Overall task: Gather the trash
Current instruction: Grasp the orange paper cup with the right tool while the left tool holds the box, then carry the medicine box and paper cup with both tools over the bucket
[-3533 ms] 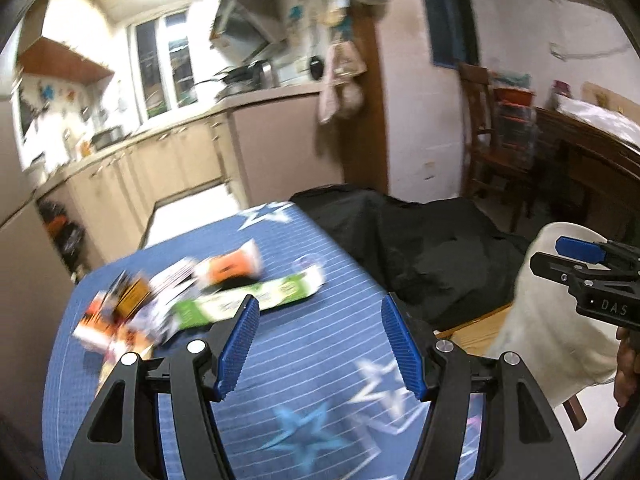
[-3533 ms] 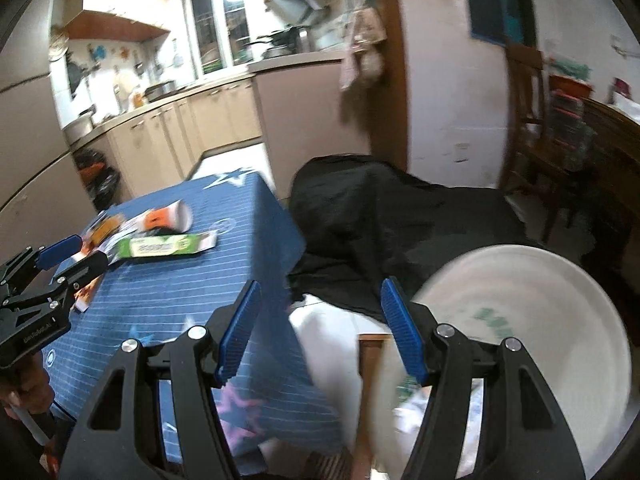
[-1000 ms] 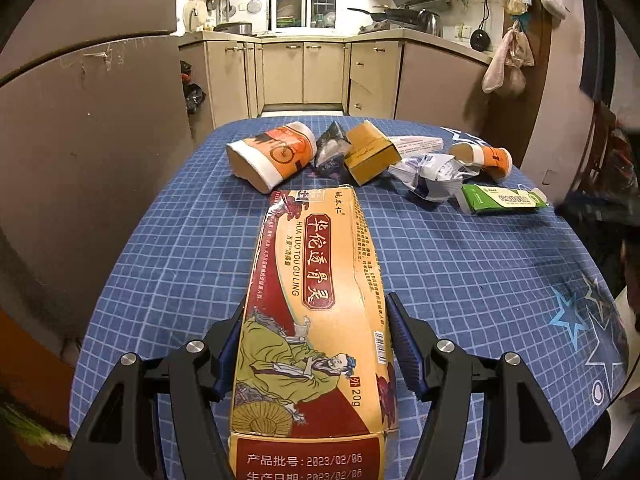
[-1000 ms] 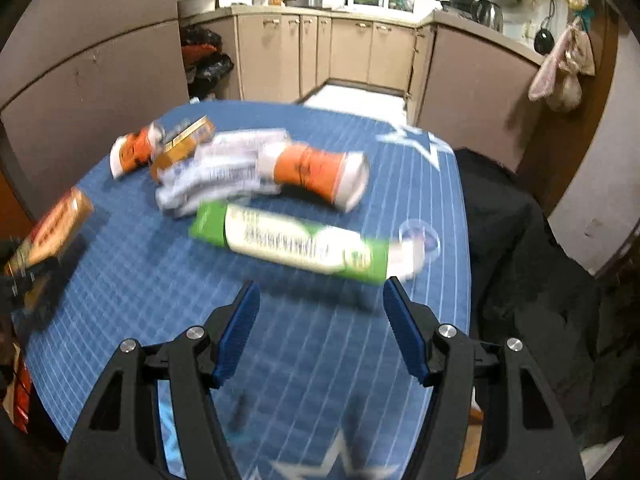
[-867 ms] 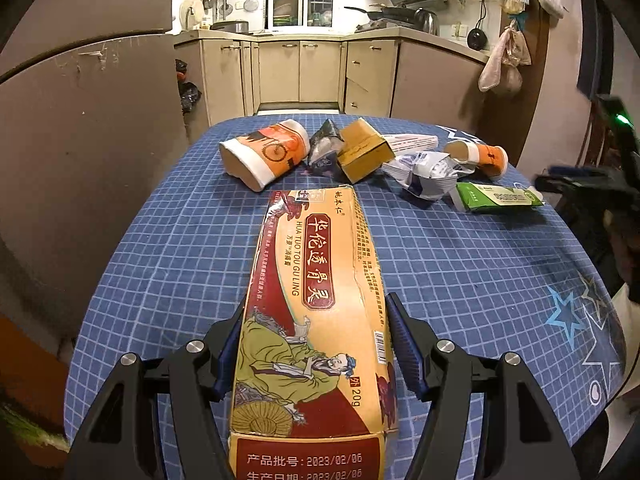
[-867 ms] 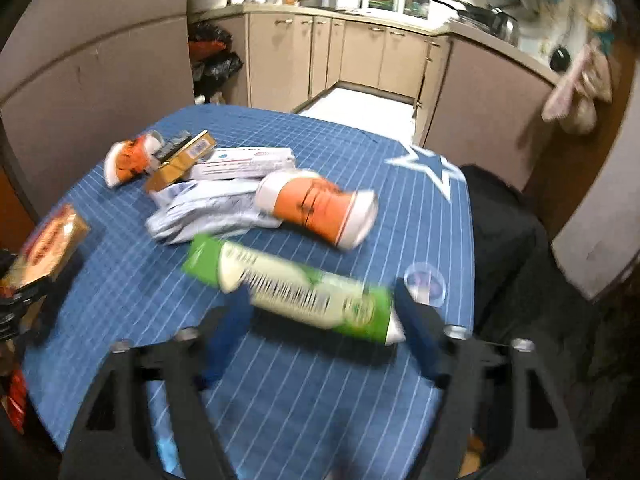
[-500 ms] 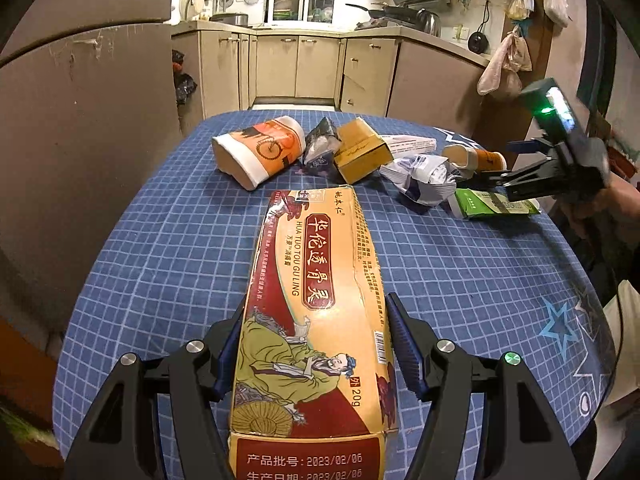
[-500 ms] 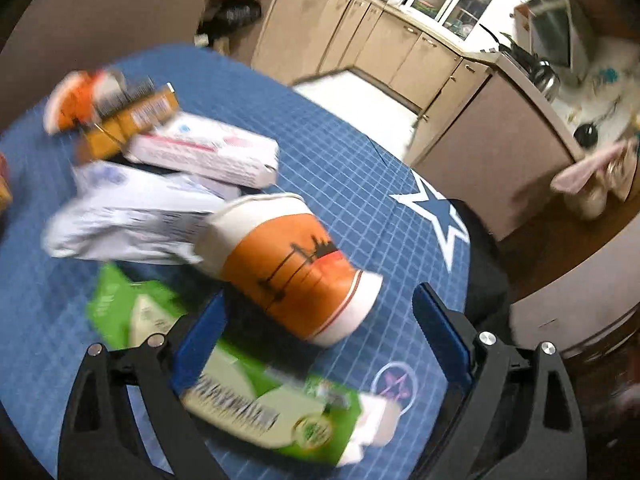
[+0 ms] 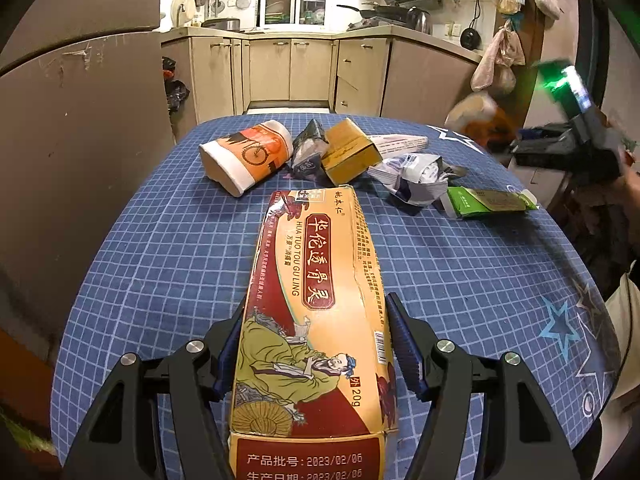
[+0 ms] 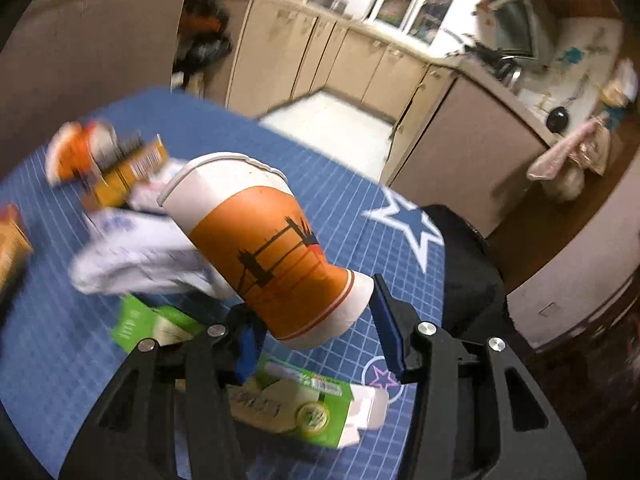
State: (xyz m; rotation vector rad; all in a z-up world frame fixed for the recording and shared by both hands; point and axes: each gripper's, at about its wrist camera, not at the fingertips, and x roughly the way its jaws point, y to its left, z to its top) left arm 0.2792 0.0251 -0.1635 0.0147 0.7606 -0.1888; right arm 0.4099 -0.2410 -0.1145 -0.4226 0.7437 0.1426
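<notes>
The left gripper (image 9: 316, 356) is clenched on a long yellow-and-red carton (image 9: 316, 312), held over the near edge of the blue checked surface (image 9: 160, 240). The right gripper (image 10: 316, 328) is closing, its pads already against the base of an orange paper cup (image 10: 260, 248) lifted just above a green box (image 10: 296, 404) lying on that surface.

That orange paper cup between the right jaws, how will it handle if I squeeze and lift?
The orange paper cup looks empty, thin-walled, so probably light and crushable. The closing jaws sit at its tapered base, so it may slip. On the tablecloth it likely rolls in a curve.
</notes>
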